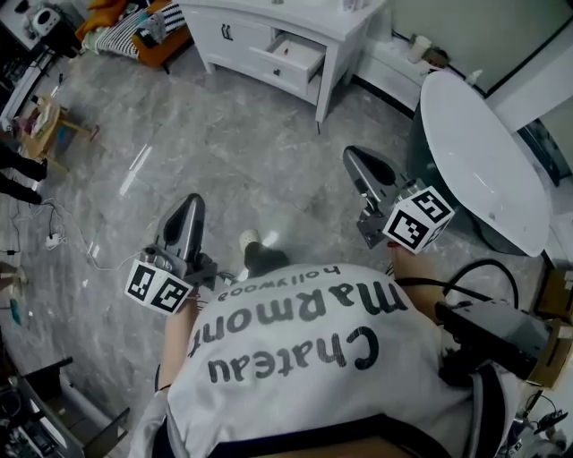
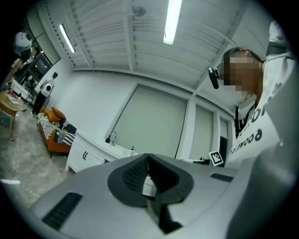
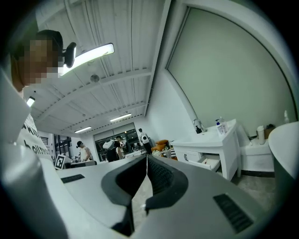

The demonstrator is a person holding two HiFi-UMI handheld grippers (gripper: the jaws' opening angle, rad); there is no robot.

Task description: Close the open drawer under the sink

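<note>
The white sink cabinet (image 1: 269, 27) stands at the far side of the grey marble floor. Its right-hand drawer (image 1: 291, 56) is pulled out. In the right gripper view the same drawer (image 3: 209, 163) juts from the cabinet (image 3: 224, 142), under the tap and a soap bottle. The left gripper view shows only the cabinet's closed doors (image 2: 86, 156). My left gripper (image 1: 192, 206) and right gripper (image 1: 356, 157) hang level above the floor, well short of the cabinet. Both are shut with nothing held; the jaws meet in the left gripper view (image 2: 148, 158) and in the right gripper view (image 3: 147, 159).
A white bathtub (image 1: 483, 161) fills the right side, close to my right gripper. An orange seat with a striped cushion (image 1: 143, 31) sits left of the cabinet. Cables (image 1: 54, 237) and a small wooden table (image 1: 40, 125) lie at the left. Several people (image 3: 117, 147) stand far off.
</note>
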